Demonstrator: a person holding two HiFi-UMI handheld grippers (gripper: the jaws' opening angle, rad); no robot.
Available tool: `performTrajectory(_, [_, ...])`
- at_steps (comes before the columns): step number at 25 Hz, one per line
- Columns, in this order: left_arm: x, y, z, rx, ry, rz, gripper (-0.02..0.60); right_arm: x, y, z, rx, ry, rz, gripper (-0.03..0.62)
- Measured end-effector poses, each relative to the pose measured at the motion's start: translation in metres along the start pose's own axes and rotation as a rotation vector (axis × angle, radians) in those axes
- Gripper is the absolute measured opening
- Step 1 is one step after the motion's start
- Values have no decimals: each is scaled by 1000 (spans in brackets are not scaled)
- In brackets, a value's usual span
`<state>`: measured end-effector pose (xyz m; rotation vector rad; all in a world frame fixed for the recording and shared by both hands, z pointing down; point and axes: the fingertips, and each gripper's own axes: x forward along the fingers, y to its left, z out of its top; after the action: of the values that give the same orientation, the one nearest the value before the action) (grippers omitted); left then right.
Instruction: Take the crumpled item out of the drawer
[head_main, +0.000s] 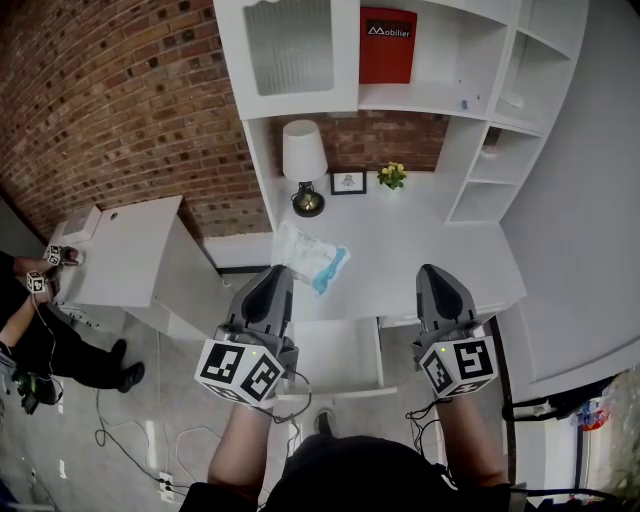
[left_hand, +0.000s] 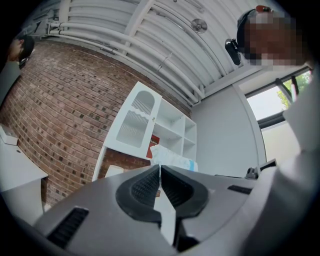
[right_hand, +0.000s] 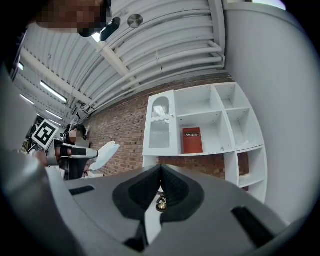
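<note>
The item (head_main: 308, 252), a crumpled white-and-blue bag, lies on the bench (head_main: 430, 240) just in front of the lamp (head_main: 303, 160) and slightly to its right. It is out of the drawer (head_main: 340, 352). The drawer stands pulled out farther in front of the lamp, below the bench's front edge.

The left hand-held gripper (head_main: 280, 270) hovers in front of the lamp, above the drawer's left side. We see its jaws pressed fully together in the left gripper view, with nothing showing between the pads. The item (left_hand: 175, 159) rises just past the tips. From the head view the tip overlaps the item's near-left corner, and we cannot tell whether the two touch.

The right hand-held gripper (head_main: 432, 270) hovers in front of the lamp and well to its right, apart from the item. Its jaws are also closed tight and hold nothing. Through the slot under its pads we glimpse the lamp's brass foot far behind.

Just right of the lamp, against the brick wall, stands a small frame (head_main: 348, 182), then yellow flowers (head_main: 391, 175). Above the lamp and to its right a red box (head_main: 388, 45) sits on the white shelves (head_main: 480, 150). Far left of the lamp, beside a white cabinet (head_main: 125, 250), we see another person (head_main: 60, 345) low on the floor.
</note>
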<state>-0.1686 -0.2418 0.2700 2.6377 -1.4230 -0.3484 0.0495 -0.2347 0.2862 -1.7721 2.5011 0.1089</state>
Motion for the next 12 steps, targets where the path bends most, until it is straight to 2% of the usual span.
performTrajectory(12, [-2, 7, 0, 5, 4, -8, 20, 2, 7, -5, 2, -9, 6, 0])
